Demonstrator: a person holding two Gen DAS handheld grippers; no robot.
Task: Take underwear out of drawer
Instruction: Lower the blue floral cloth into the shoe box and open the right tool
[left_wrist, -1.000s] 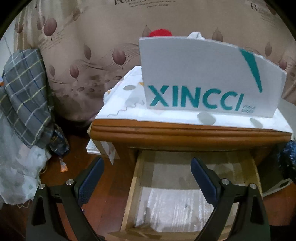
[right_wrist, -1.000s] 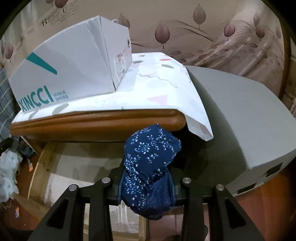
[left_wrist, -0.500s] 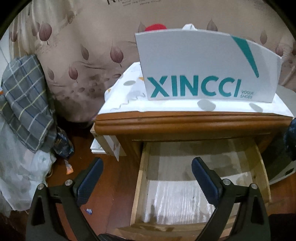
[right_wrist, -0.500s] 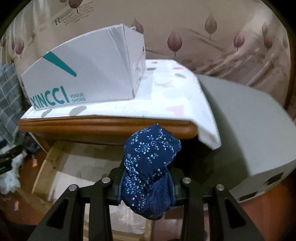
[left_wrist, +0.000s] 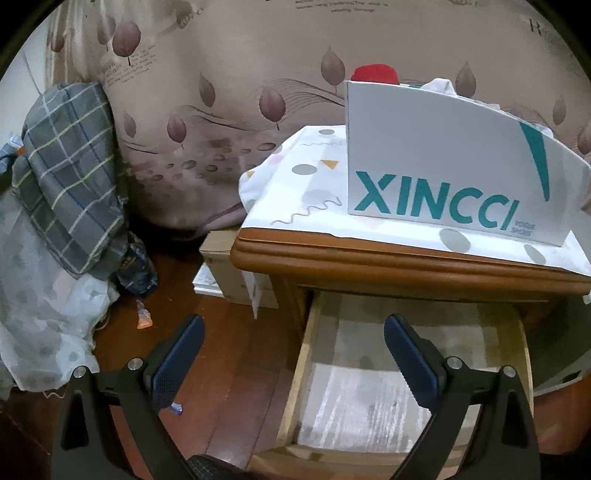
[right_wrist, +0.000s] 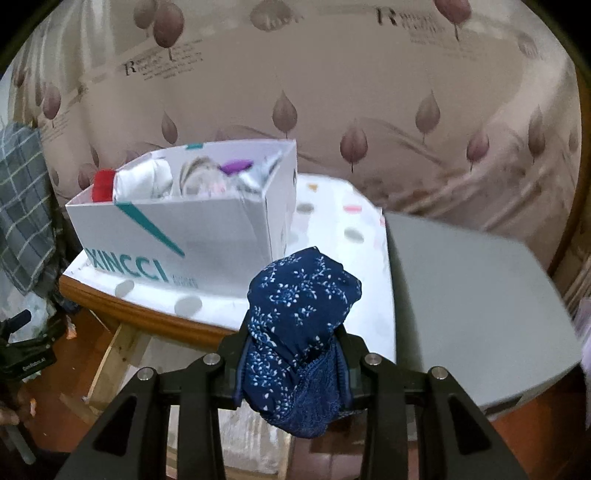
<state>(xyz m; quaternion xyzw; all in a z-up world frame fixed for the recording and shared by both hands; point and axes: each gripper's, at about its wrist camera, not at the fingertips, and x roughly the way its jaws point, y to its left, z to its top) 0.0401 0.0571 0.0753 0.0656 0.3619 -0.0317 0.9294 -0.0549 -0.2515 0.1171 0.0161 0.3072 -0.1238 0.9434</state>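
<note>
My right gripper (right_wrist: 291, 354) is shut on dark blue floral underwear (right_wrist: 299, 314) and holds it above the front right of the wooden nightstand (right_wrist: 147, 314). The open drawer (left_wrist: 406, 387) below the nightstand top shows only a pale liner in the left wrist view; its near part also shows in the right wrist view (right_wrist: 122, 339). My left gripper (left_wrist: 293, 354) is open and empty, in front of the drawer's left side, above the floor.
A white XINCCI shoe box (left_wrist: 443, 166) with cloth items stands on the patterned cloth on the nightstand (left_wrist: 369, 258); it also shows in the right wrist view (right_wrist: 184, 229). A grey surface (right_wrist: 472, 302) lies right. Plaid fabric (left_wrist: 66, 166) and bags pile up left.
My right gripper has risen with the underwear, from below the nightstand edge to above its top. My left gripper has drifted left, away from the drawer.
</note>
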